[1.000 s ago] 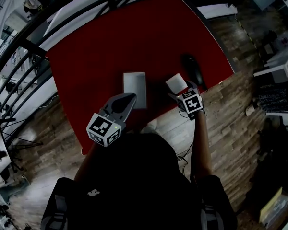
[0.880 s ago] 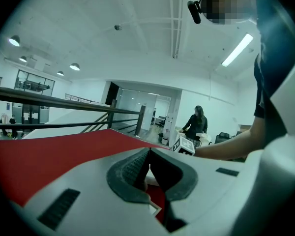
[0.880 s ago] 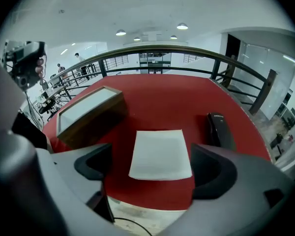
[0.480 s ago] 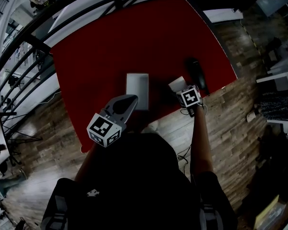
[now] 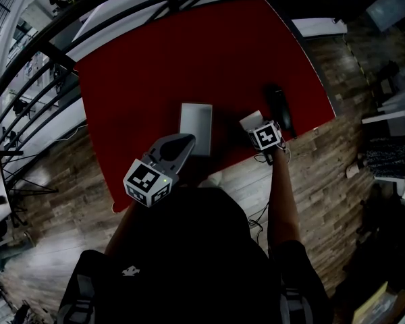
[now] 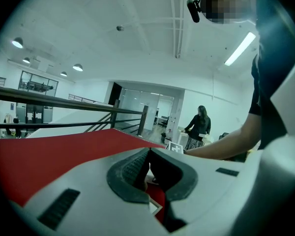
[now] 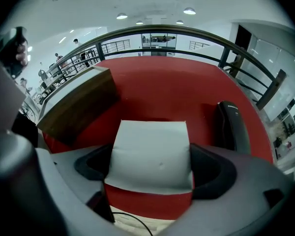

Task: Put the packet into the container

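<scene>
Your right gripper (image 7: 152,167) is pinching the white packet (image 7: 151,149) at 3 o'clock from the white container (image 5: 196,124), so you are finishing the grasp; next you are needing a lift and carry toward 9 o'clock.

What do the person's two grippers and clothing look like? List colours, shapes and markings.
Both the left gripper and right gripper have pale grey moulded bodies with dark, ribbed inner pads. Each carries a cube faced with black-and-white square markers. The person wears a dark short-sleeved top.
</scene>
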### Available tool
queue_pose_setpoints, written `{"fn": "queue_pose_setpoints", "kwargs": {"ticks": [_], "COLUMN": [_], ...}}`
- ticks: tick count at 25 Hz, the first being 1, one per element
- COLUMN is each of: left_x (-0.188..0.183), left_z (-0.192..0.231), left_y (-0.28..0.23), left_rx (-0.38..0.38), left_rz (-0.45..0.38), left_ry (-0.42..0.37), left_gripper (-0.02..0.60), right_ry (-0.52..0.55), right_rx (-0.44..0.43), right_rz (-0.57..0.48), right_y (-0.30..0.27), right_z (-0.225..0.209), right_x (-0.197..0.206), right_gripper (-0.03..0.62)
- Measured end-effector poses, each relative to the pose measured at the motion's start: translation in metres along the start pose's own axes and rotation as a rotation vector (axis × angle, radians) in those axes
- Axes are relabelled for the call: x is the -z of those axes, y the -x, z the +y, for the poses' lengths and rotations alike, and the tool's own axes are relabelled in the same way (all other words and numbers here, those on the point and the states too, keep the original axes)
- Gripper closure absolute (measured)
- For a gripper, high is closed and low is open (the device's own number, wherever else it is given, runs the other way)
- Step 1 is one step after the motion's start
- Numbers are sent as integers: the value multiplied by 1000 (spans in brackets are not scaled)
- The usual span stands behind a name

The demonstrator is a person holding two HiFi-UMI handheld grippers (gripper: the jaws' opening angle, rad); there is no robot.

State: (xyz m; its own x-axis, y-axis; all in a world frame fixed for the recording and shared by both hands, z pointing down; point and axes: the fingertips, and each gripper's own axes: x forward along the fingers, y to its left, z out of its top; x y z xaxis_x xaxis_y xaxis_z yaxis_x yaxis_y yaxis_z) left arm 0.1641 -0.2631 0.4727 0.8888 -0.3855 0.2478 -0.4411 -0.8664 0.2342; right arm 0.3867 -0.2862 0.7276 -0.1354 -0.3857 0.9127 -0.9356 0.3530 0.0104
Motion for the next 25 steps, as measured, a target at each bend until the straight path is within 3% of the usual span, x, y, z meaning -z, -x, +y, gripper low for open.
{"fn": "queue_pose_setpoints", "kwargs": {"ticks": [7,13,25], "left_x": [0,1,5], "left_z": [-2,-3,-1], "left_y": [0,0,11], "left_rx": [4,2,-11], "left_rz": [4,4,5], "left_ry": [1,1,0], "left_gripper": [571,571,571], "right_ry": [-7,100,251], "right_rx": [12,-2,-47], "right_rz": [16,26,-77], "right_y": [0,6,42], "right_z": [-3,-1,26], "right_x": [3,-2,-60], "right_gripper": [129,143,146]}}
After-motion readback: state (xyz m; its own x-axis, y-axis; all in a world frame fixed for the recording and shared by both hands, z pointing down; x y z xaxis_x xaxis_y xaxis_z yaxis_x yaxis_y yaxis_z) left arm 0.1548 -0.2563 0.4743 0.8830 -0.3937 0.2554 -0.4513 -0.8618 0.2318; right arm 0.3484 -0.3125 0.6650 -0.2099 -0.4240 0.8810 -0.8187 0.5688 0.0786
